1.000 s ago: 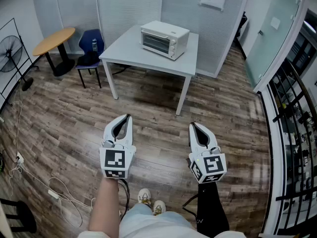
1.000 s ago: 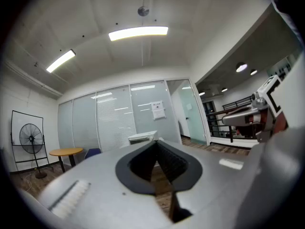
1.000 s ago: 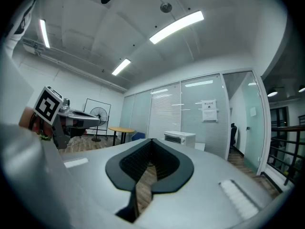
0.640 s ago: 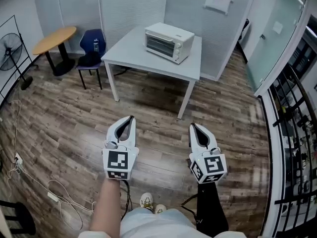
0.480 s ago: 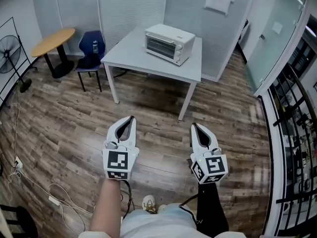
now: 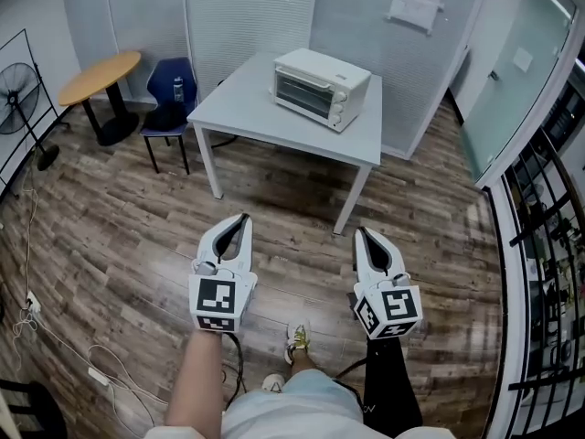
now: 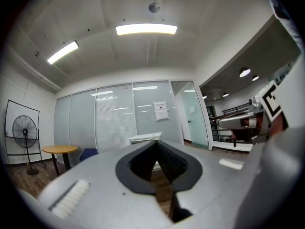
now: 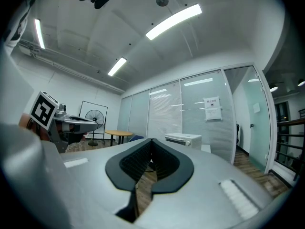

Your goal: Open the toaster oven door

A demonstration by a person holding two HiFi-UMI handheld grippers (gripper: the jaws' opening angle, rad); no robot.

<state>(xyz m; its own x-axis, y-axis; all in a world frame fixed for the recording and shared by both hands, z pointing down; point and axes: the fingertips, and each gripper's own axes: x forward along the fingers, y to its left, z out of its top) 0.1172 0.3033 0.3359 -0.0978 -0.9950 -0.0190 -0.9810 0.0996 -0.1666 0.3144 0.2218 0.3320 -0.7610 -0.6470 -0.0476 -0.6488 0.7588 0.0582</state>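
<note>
Near, the left tongs (image 6: 239, 218) and right tongs (image 6: 359, 231) are each pressed together, empty. The toaster oven (image 6: 322, 88) sits well away on the far counter (image 6: 265, 117), door shut. Arriving with them still together risks shoving it, not gripping the handle.

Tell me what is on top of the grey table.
A white toaster oven, door shut, near the far right corner of the table. The tabletop behind it is hidden.
</note>
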